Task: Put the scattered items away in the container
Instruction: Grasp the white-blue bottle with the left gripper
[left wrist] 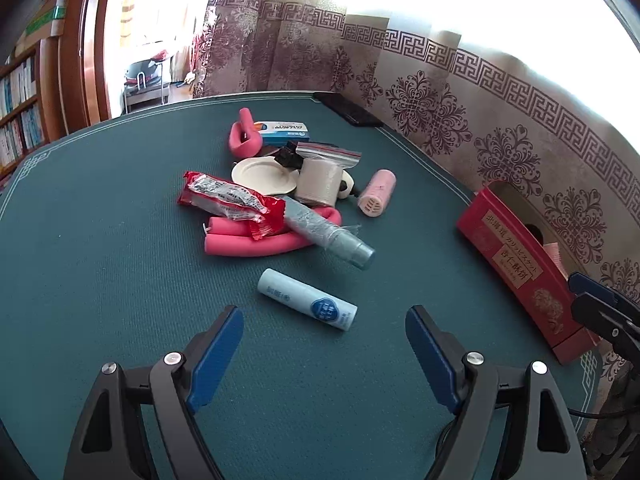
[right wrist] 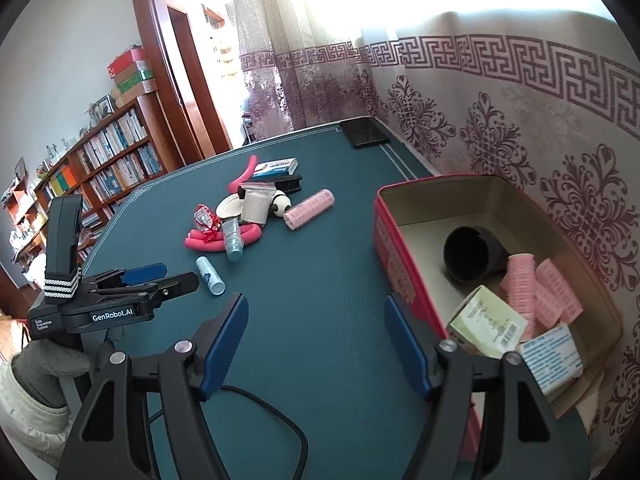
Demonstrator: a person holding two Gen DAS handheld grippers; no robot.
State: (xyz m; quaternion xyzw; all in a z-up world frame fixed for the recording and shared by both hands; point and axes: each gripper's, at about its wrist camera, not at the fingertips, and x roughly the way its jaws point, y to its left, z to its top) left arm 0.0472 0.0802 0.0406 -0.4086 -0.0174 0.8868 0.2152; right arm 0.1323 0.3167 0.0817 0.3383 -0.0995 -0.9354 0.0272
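Note:
A pile of scattered items lies mid-table: a white tube nearest my left gripper, a clear bottle, a pink foam rod, a red snack packet, a white plate, a pink hair roller. The red container box stands at the right and holds a black cup, pink rollers and small boxes. My left gripper is open and empty just before the white tube. My right gripper is open and empty beside the box's left wall.
A green felt table carries everything. A black flat object lies at the far corner. A patterned curtain hangs along the right edge. A bookshelf stands at the left. A black cable trails under my right gripper.

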